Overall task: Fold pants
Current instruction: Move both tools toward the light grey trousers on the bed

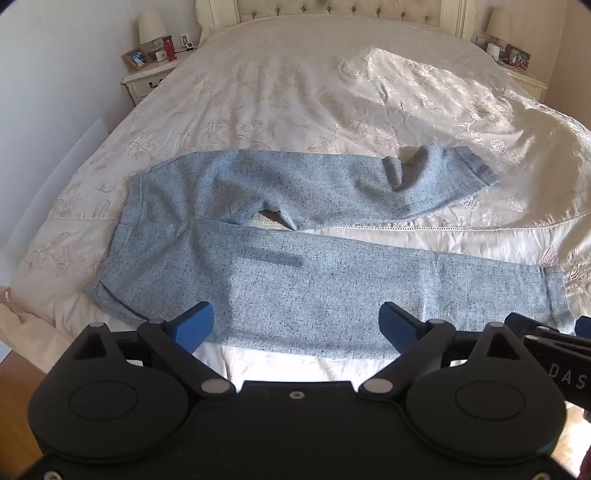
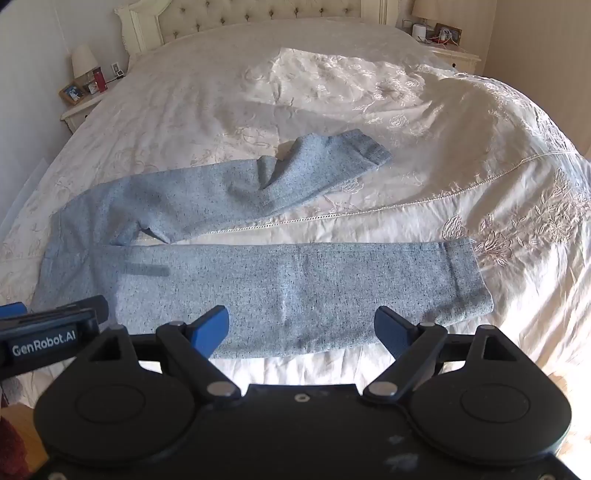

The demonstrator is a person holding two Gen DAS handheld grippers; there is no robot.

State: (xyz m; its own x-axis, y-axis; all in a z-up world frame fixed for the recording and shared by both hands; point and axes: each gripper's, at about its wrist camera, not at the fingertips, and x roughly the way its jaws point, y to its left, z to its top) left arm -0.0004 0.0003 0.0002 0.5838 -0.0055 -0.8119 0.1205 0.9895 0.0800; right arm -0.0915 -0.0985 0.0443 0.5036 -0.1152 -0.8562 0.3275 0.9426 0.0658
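Light blue speckled pants lie spread flat on the bed, waistband at the left, both legs running right. The far leg is rumpled near its cuff; the near leg lies straight, cuff at the right. My left gripper is open and empty, hovering over the near leg's front edge. My right gripper is open and empty, over the same near leg, further right. Each gripper shows at the edge of the other's view.
The bed has a cream embroidered bedspread with a tufted headboard. Nightstands with lamps and small items stand at the left and the right. Wooden floor shows at the lower left.
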